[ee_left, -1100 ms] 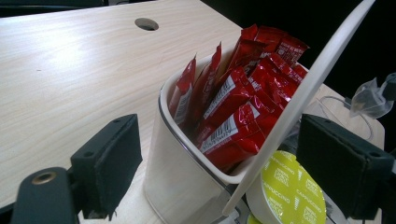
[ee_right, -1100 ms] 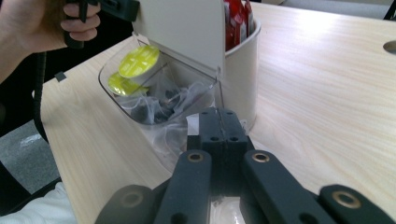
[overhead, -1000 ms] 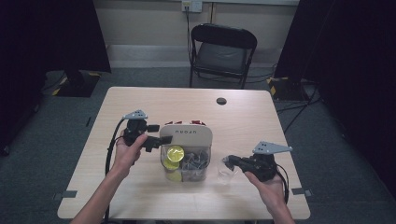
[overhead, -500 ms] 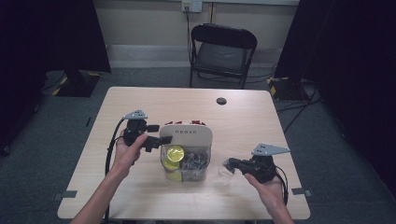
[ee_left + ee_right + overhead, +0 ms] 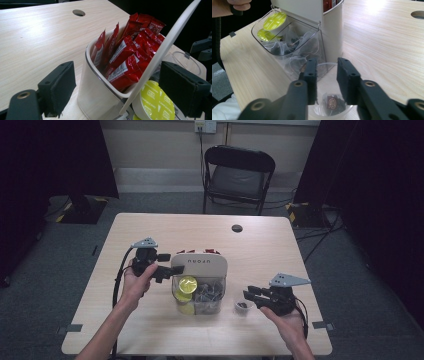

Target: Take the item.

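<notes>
A small clear cup [image 5: 243,306] stands upright on the worktop [image 5: 280,255] just beside the organiser [image 5: 200,282], a dark tea bag [image 5: 333,103] lying inside it.

Organiser [image 5: 200,262] placed mid-table [image 5: 150,227], sachets [image 5: 130,57] in its rear compartment, capsules [image 5: 187,284] and tea bags [image 5: 207,292] in front; small cup [image 5: 243,306] set just right.

The right gripper [image 5: 325,82] has parted its fingers above the small cup [image 5: 329,110]
</notes>
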`<state>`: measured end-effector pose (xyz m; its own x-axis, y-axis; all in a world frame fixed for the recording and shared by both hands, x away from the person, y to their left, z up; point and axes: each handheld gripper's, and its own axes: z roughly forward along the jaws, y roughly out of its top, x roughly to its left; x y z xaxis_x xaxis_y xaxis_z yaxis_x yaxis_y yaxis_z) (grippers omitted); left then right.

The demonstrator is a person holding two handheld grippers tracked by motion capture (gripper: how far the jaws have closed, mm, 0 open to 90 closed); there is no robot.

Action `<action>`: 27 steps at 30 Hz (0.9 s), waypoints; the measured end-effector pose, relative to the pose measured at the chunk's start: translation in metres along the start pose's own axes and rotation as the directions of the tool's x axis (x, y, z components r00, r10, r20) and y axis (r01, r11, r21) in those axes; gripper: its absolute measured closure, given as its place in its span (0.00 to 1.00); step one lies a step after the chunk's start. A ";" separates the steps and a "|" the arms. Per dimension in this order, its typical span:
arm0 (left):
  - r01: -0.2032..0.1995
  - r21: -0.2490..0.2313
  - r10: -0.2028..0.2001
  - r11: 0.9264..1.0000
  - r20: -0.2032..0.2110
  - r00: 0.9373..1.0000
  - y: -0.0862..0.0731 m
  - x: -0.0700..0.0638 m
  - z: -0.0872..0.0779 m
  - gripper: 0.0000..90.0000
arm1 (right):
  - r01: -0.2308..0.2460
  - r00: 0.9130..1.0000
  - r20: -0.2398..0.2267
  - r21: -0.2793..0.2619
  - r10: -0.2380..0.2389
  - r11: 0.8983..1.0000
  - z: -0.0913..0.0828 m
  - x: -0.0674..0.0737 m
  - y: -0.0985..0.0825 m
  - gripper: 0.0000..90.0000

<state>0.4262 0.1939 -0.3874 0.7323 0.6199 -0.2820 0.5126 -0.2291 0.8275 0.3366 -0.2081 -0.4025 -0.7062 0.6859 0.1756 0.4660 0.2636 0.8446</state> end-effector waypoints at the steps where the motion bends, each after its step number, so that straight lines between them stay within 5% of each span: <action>1: 0.001 0.000 -0.001 1.000 -0.001 1.000 0.000 0.000 0.000 0.16 | -0.003 1.000 0.004 -0.002 0.003 1.000 0.000 0.000 0.000 0.75; 12: 0.002 0.003 -0.002 1.000 -0.002 1.000 -0.001 0.000 -0.001 0.16 | -0.039 0.999 0.029 -0.030 0.040 0.999 -0.011 -0.008 -0.006 0.61; 27: 0.006 -0.019 -0.006 1.000 -0.008 1.000 0.000 0.002 -0.008 0.17 | -0.106 0.982 0.160 0.023 0.101 0.994 -0.020 -0.033 -0.047 0.39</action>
<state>0.4237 0.2010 -0.3843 0.7251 0.6277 -0.2832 0.5084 -0.2107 0.8349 0.3276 -0.2572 -0.4380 -0.5613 0.8085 0.1769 0.5506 0.2052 0.8091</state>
